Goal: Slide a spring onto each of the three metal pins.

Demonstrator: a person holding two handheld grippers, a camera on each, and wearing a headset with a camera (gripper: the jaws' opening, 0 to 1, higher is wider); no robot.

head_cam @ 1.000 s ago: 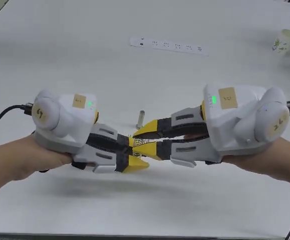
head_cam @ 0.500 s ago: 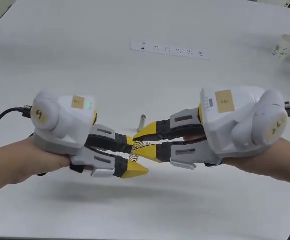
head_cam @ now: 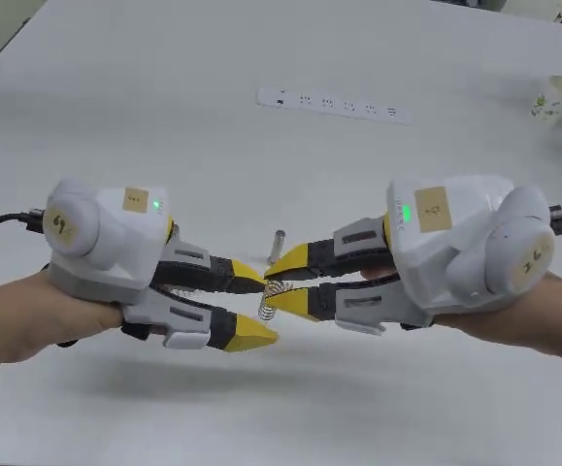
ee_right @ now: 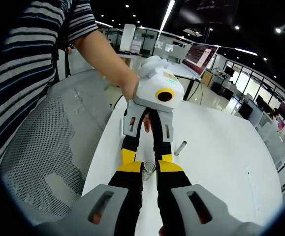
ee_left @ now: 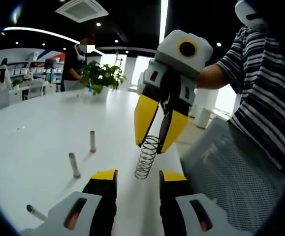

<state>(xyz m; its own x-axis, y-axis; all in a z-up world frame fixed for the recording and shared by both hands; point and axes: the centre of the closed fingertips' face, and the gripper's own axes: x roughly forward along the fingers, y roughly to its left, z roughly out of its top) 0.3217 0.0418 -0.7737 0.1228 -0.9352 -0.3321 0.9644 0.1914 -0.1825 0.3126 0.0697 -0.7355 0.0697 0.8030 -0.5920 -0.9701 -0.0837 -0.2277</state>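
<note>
Both grippers are up off the white table [head_cam: 164, 116], nose to nose in front of the person. The right gripper [ee_right: 149, 167] is clenched on the spring [ee_left: 146, 158], its two yellow tips pinching the spring's top coils. From the left gripper view the rest of the spring hangs free below those tips, slanting down. The left gripper [ee_left: 139, 176] is released, with its jaws spread wide. The spring's loose end dangles just above the gap between them, and I can't tell whether it touches either tip. From the head view the spring sits right where the two sets of yellow tips meet, above the table and clear of the pins. One pin [ee_left: 92, 141] stands upright on the table behind the grippers. A second pin [ee_left: 74, 164] is a little nearer and off to the side, also standing. A third pin [ee_left: 34, 212] shows at the very edge of the left gripper view, too warped to judge how it stands. Further back a white power strip [head_cam: 334, 104] lies flat across the table. A paper cup [head_cam: 550, 95] sits off at the far right corner. A bare hand wraps each gripper body from below, and a green light glows on top of each.
</note>
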